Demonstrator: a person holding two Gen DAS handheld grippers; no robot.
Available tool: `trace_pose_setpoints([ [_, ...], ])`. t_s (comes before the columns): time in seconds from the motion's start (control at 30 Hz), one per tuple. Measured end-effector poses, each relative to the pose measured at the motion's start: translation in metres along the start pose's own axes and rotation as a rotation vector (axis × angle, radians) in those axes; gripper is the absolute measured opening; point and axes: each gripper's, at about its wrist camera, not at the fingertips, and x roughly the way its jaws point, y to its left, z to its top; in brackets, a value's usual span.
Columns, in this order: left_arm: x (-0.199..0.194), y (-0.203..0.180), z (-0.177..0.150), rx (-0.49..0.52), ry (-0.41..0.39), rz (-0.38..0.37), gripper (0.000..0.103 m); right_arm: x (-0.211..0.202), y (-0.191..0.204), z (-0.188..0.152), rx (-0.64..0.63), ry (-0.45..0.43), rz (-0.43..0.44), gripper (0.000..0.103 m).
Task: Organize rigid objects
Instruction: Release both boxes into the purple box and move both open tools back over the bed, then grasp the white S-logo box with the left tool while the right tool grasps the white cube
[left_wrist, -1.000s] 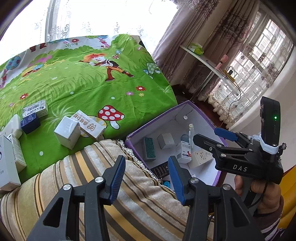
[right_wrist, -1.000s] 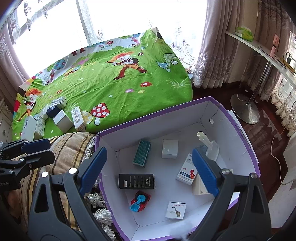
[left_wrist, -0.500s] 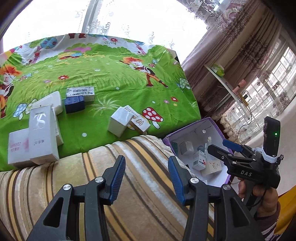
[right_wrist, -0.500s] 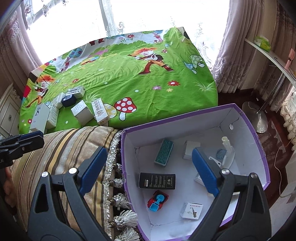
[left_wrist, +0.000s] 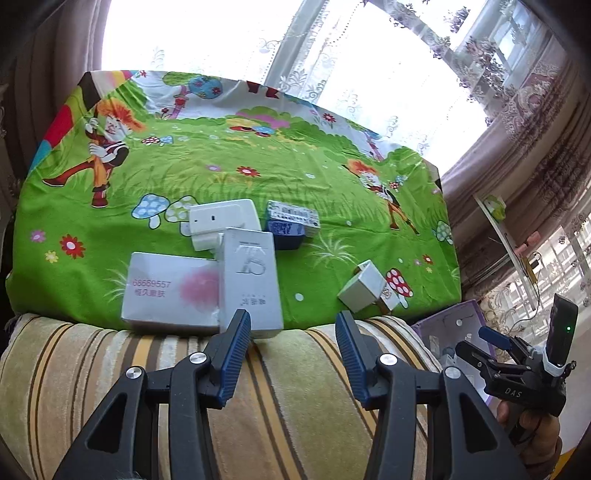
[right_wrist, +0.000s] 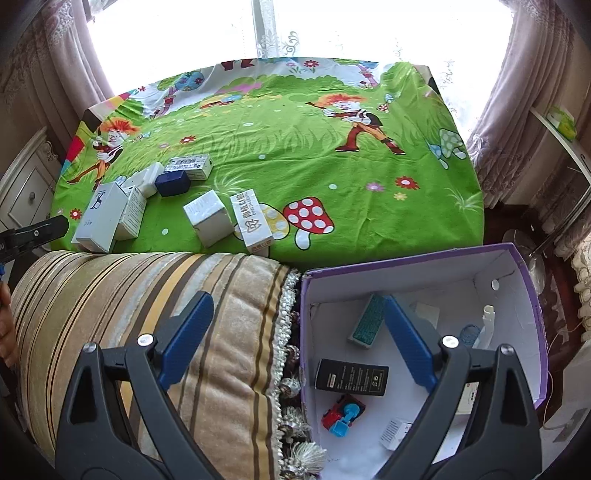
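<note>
Several cartons lie on the green cartoon bedsheet (left_wrist: 295, 158): a tall silver box (left_wrist: 251, 280), a flat silver-pink box (left_wrist: 170, 291), a dark blue box (left_wrist: 286, 230) and a white cube (left_wrist: 360, 291). My left gripper (left_wrist: 293, 354) hangs open and empty over the striped cushion (left_wrist: 110, 369), just short of the silver box. My right gripper (right_wrist: 297, 339) is open and empty, straddling the left wall of the purple box (right_wrist: 406, 254). Inside that box lie a black carton (right_wrist: 351, 376), a teal carton (right_wrist: 369, 325), a toy car (right_wrist: 343, 413) and a spray bottle (right_wrist: 487, 325).
The striped cushion (right_wrist: 129, 295) with its tassel fringe (right_wrist: 291, 369) sits between the bed and the purple box. A white cube (right_wrist: 208, 218) and a lettered carton (right_wrist: 253, 221) lie near the bed's edge. Curtains and a glass shelf (right_wrist: 561, 122) stand at the right.
The left wrist view has swung left, from the purple box to the cartons on the bed. The right gripper has also shifted left, off the box's middle to its left wall. Both stayed open.
</note>
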Motion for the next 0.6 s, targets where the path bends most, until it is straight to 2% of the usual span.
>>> trace_pose_setpoints([
  [0.07, 0.003, 0.006, 0.002, -0.017, 0.007, 0.023, 0.051, 0.007, 0.009, 0.005, -0.029, 0.008, 0.006, 0.095],
  [0.17, 0.011, 0.003, 0.004, 0.01, 0.029, 0.06, 0.061, 0.019, 0.023, 0.013, -0.075, 0.028, 0.014, 0.095],
  [0.6, 0.053, -0.006, 0.016, 0.09, 0.101, 0.254, 0.063, 0.066, 0.068, 0.039, -0.253, 0.091, 0.032, 0.094],
])
